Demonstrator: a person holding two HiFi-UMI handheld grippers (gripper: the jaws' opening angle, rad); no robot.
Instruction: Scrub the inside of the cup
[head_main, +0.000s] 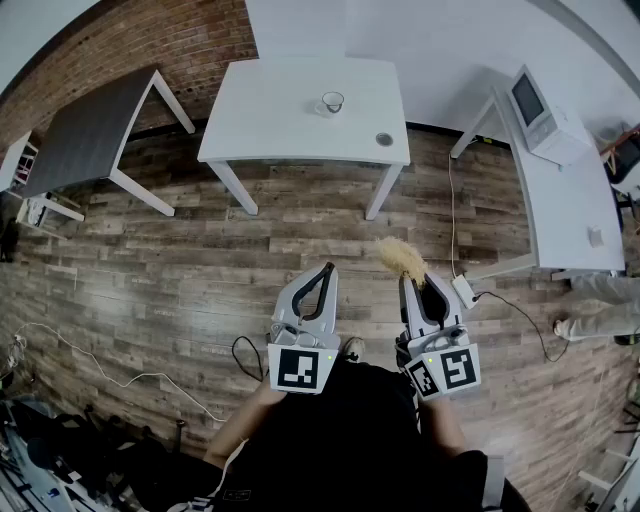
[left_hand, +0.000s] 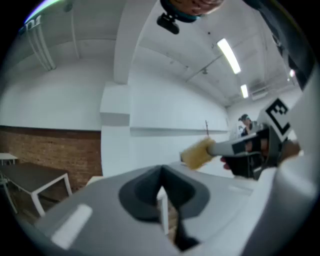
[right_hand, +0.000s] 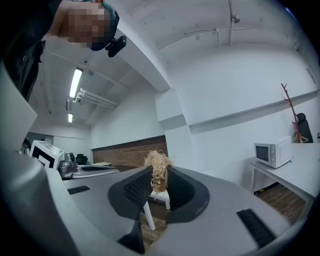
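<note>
Wood-plank flooring (head_main: 180, 260) ran across the room to a brick wall (head_main: 150, 40) at the back, and a person stood on it with both tools held out level in front. The left gripper (head_main: 326, 270) had its jaws pressed together with nothing between them. Just beside it, the right gripper (head_main: 411, 282) was clamped on a straw-coloured scrubber (right_hand: 159, 169), whose frayed tuft stuck out past the tips of the jaws. Well ahead of both stood a white table (head_main: 260, 130). The cup (head_main: 331, 102) sat upright on it near the far edge, a little right of the middle and clear of either tool. A small grey round thing (head_main: 384, 139) lay close to the table's near right corner; I could not tell what it was. A dark table (head_main: 80, 130) stood off to the left. A white bench (head_main: 565, 200) along the right side carried a microwave (head_main: 540, 105), and loose cables (head_main: 130, 375) trailed over the floor.
</note>
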